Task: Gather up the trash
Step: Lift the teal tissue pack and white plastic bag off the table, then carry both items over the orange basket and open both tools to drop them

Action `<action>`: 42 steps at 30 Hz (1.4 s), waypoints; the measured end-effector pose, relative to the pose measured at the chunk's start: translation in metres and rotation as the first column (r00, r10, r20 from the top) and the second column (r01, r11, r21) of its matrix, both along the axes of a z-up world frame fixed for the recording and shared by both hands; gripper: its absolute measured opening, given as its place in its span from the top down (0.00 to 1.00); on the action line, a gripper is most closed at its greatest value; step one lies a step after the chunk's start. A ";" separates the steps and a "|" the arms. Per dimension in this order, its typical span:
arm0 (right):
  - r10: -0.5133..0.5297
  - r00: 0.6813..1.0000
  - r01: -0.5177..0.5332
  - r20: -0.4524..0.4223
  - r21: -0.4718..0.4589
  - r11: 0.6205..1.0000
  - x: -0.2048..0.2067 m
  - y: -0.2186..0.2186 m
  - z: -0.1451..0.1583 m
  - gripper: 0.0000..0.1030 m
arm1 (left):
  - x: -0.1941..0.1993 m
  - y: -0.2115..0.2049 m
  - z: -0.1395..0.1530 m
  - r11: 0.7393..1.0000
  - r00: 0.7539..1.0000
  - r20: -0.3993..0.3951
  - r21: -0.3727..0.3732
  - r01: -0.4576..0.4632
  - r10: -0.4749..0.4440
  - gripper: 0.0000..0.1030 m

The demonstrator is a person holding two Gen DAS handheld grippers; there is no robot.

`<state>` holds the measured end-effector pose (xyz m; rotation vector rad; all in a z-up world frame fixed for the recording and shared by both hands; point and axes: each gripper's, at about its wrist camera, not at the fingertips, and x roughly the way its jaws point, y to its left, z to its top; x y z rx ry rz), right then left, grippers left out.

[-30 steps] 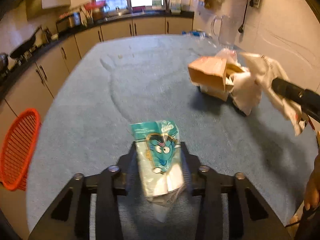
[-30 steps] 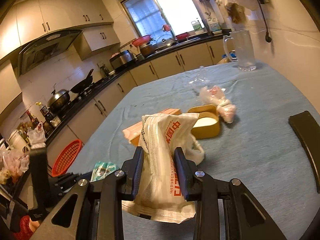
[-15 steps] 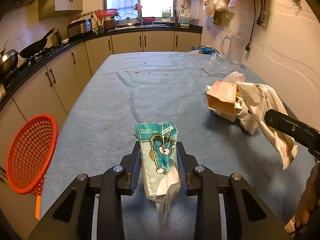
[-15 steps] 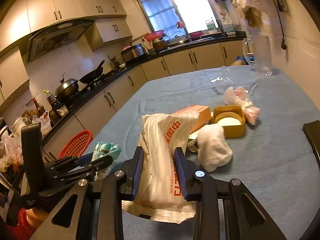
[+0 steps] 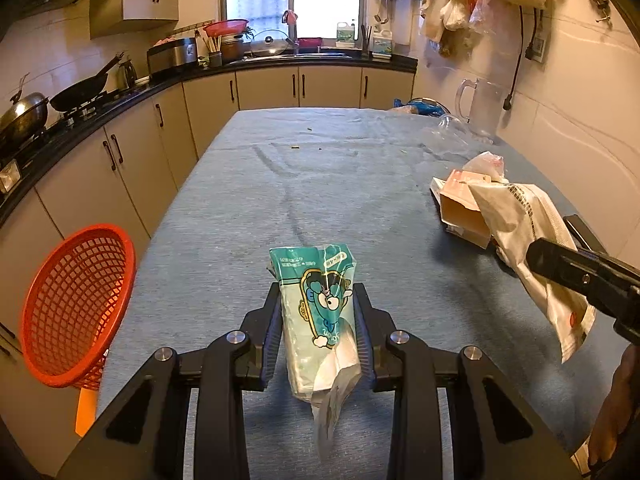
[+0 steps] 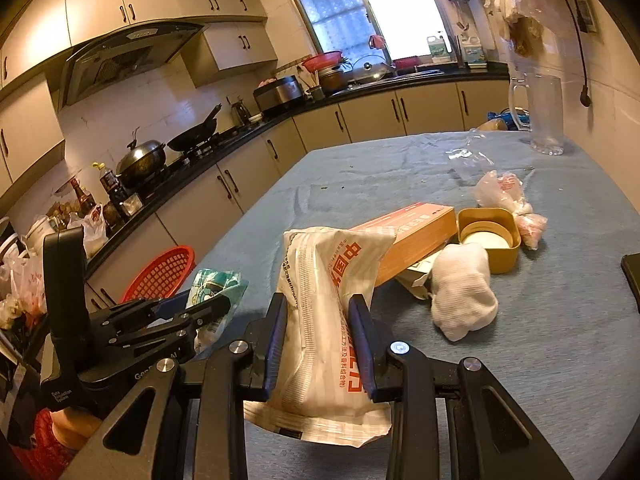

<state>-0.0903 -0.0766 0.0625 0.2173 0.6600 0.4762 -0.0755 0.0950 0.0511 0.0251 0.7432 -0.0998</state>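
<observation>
My left gripper [image 5: 318,312] is shut on a teal tissue pack with a cartoon face [image 5: 314,312], held above the blue-grey table [image 5: 320,184]. The pack also shows in the right wrist view [image 6: 216,286]. My right gripper [image 6: 320,320] is shut on a white plastic bag with red print [image 6: 324,304]; the bag shows at the right of the left wrist view [image 5: 528,232]. An orange mesh basket [image 5: 76,304] stands off the table's left edge, also in the right wrist view [image 6: 160,274].
On the table lie a tan carton [image 6: 416,232], a white wad [image 6: 464,292], a yellow tin [image 6: 490,238], a pink-and-clear bag [image 6: 508,196], clear plastic [image 6: 468,152] and a glass jug [image 6: 544,112]. Cabinets and a stove run along the left.
Both grippers have pulled back and risen from the table, each still holding its item. The orange basket now shows larger at the left. The white wad has come into the right wrist view.
</observation>
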 end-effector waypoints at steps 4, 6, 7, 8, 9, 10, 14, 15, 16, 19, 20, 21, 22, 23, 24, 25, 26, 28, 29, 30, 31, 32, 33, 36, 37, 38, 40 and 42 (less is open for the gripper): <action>0.009 1.000 -0.009 -0.001 -0.006 1.000 0.000 0.006 0.000 0.67 | -0.002 0.005 0.002 1.000 1.000 0.005 -0.005 -0.007 0.007 0.70; 0.012 1.000 -0.012 -0.001 -0.005 1.000 0.000 0.009 0.001 0.67 | -0.003 0.006 0.002 1.000 1.000 0.007 -0.007 -0.010 0.010 0.70; 0.013 1.000 -0.013 -0.001 -0.006 1.000 0.000 0.010 0.001 0.67 | -0.003 0.007 0.003 1.000 1.000 0.008 -0.008 -0.011 0.011 0.70; 0.015 1.000 -0.015 -0.001 -0.007 1.000 0.001 0.010 0.001 0.67 | -0.003 0.008 0.003 1.000 1.000 0.010 -0.009 -0.013 0.013 0.70; 0.018 1.000 -0.018 -0.002 -0.008 1.000 0.002 0.010 0.000 0.67 | -0.004 0.008 0.003 1.000 1.000 0.011 -0.009 -0.015 0.015 0.70; 0.020 1.000 -0.020 -0.003 -0.008 1.000 0.002 0.011 0.001 0.67 | -0.004 0.009 0.003 1.000 1.000 0.012 -0.010 -0.016 0.017 0.70; 0.030 1.000 -0.030 -0.006 -0.010 0.999 0.005 0.014 0.001 0.67 | -0.005 0.013 0.005 1.000 1.000 0.016 -0.018 -0.024 0.024 0.70; 0.033 0.999 -0.033 -0.006 -0.011 0.999 0.005 0.015 0.001 0.67 | -0.006 0.015 0.005 0.999 1.000 0.018 -0.019 -0.026 0.026 0.70; 0.036 0.999 -0.036 -0.007 -0.012 0.999 0.006 0.017 0.001 0.67 | -0.007 0.016 0.006 0.999 0.999 0.020 -0.019 -0.028 0.028 0.70; 0.044 0.999 -0.044 -0.010 -0.015 0.999 0.006 0.019 0.001 0.67 | -0.008 0.019 0.007 0.999 0.999 0.025 -0.025 -0.033 0.033 0.70; 0.048 0.999 -0.048 -0.011 -0.016 0.999 0.007 0.020 0.001 0.67 | -0.009 0.020 0.007 0.999 0.999 0.026 -0.026 -0.035 0.035 0.70; 0.049 0.999 -0.049 -0.011 -0.018 0.999 0.007 0.021 0.001 0.67 | -0.009 0.023 0.008 0.999 0.999 0.028 -0.028 -0.037 0.038 0.70; 0.051 0.999 -0.051 -0.012 -0.020 0.998 0.008 0.022 0.002 0.67 | -0.010 0.025 0.009 0.999 0.999 0.029 -0.030 -0.039 0.040 0.70; 0.053 0.999 -0.053 -0.013 -0.022 0.998 0.008 0.024 0.002 0.67 | -0.010 0.026 0.009 0.999 0.999 0.030 -0.032 -0.041 0.042 0.70; 0.055 0.998 -0.056 -0.013 -0.023 0.998 0.008 0.025 0.002 0.67 | -0.010 0.029 0.009 0.998 0.999 0.031 -0.034 -0.043 0.044 0.70; 0.058 0.998 -0.058 -0.013 -0.025 0.998 0.008 0.027 0.003 0.67 | -0.011 0.031 0.010 0.998 0.998 0.032 -0.036 -0.045 0.046 0.70; 0.060 0.998 -0.060 -0.013 -0.027 0.998 0.009 0.028 0.003 0.67 | -0.010 0.031 0.010 0.998 0.998 0.032 -0.037 -0.046 0.048 0.70; 0.068 0.998 -0.068 -0.015 -0.031 0.997 0.010 0.032 0.003 0.67 | -0.011 0.035 0.011 0.998 0.998 0.035 -0.041 -0.050 0.052 0.70; 0.070 0.997 -0.071 -0.015 -0.031 0.997 0.010 0.033 0.004 0.67 | -0.011 0.035 0.012 0.998 0.998 0.036 -0.042 -0.053 0.054 0.70; 0.074 0.997 -0.075 -0.015 -0.033 0.997 0.011 0.036 0.004 0.67 | -0.012 0.037 0.012 0.997 0.998 0.038 -0.045 -0.056 0.057 0.70; 0.079 0.997 -0.079 -0.016 -0.034 0.996 0.012 0.036 0.004 0.67 | -0.012 0.040 0.013 0.997 0.997 0.039 -0.049 -0.059 0.061 0.70; 0.081 0.997 -0.082 -0.015 -0.035 0.996 0.012 0.038 0.005 0.67 | -0.012 0.041 0.013 0.997 0.997 0.041 -0.051 -0.060 0.063 0.70; 0.085 0.996 -0.086 -0.014 -0.038 0.996 0.013 0.040 0.006 0.67 | -0.013 0.044 0.014 0.996 0.997 0.043 -0.053 -0.065 0.068 0.70; 0.097 0.995 -0.098 -0.011 -0.043 0.994 0.013 0.048 0.008 0.67 | -0.013 0.051 0.016 0.995 0.996 0.046 -0.060 -0.077 0.080 0.69; 0.102 0.995 -0.102 -0.013 -0.042 0.994 0.014 0.049 0.008 0.67 | -0.014 0.054 0.017 0.995 0.995 0.048 -0.062 -0.083 0.086 0.70; 0.106 0.994 -0.107 -0.014 -0.043 0.993 0.015 0.051 0.008 0.67 | -0.014 0.055 0.017 0.994 0.995 0.049 -0.064 -0.086 0.089 0.69; 0.113 0.993 -0.114 -0.014 -0.046 0.992 0.017 0.056 0.009 0.67 | -0.015 0.060 0.020 0.993 0.993 0.056 -0.068 -0.096 0.100 0.69; 0.123 0.992 -0.124 -0.018 -0.045 0.991 0.019 0.061 0.009 0.67 | -0.016 0.063 0.022 0.992 0.992 0.061 -0.072 -0.107 0.111 0.69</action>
